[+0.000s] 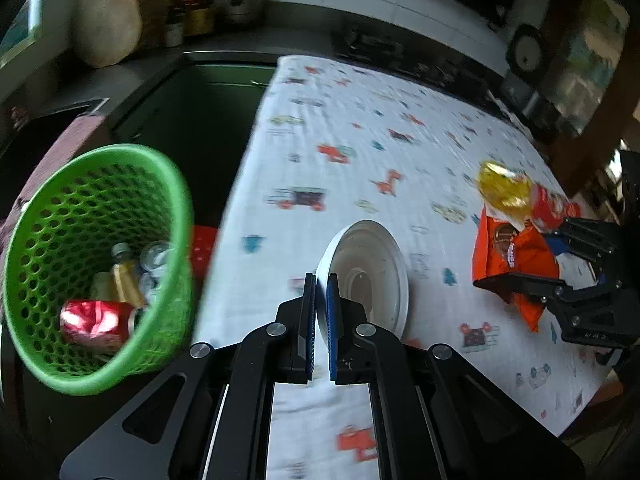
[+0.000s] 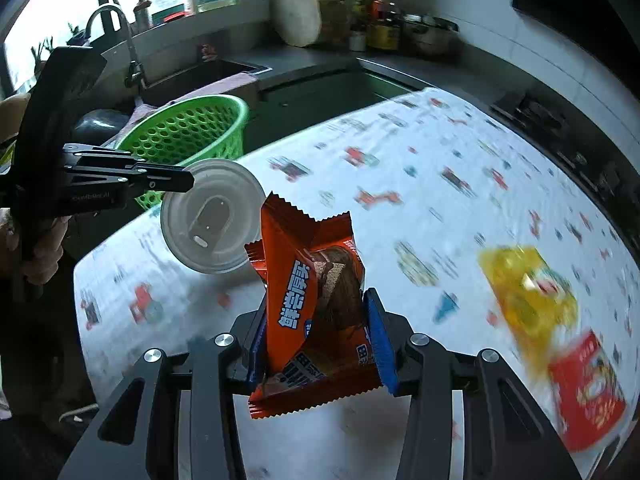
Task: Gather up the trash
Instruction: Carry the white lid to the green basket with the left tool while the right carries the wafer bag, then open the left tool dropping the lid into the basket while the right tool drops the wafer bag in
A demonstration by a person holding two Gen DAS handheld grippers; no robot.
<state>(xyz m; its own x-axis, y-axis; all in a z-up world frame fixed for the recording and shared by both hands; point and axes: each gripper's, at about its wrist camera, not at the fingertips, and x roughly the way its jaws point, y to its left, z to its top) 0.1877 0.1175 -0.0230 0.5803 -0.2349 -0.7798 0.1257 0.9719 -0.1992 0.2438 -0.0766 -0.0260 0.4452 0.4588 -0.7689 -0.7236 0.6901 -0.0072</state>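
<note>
- You are holding the left gripper [image 1: 320, 320] clamped edge-on across the rim of a white plastic lid [image 1: 366, 276], so the thin disc cannot slip flat out of the pads.
- The lid is hanging in the air above the patterned cloth [image 1: 360, 140], not resting on it.
- The green basket [image 1: 100, 264] is sitting off the cloth's left edge, tilted toward you, already carrying a red can [image 1: 98, 322] and bottles; the lid is near it but not yet over its mouth.
- You are pinching an orange snack wrapper [image 2: 316, 308] upright in the right gripper [image 2: 320, 340], its pads pressing the lower half so the crinkled top stands free.
- A yellow wrapper [image 2: 528, 292] and a red packet [image 2: 588, 392] are lying on the cloth at the right, blurred, waiting for collection.
- Judging from this, you are probably carrying both pieces left toward the basket.
</note>
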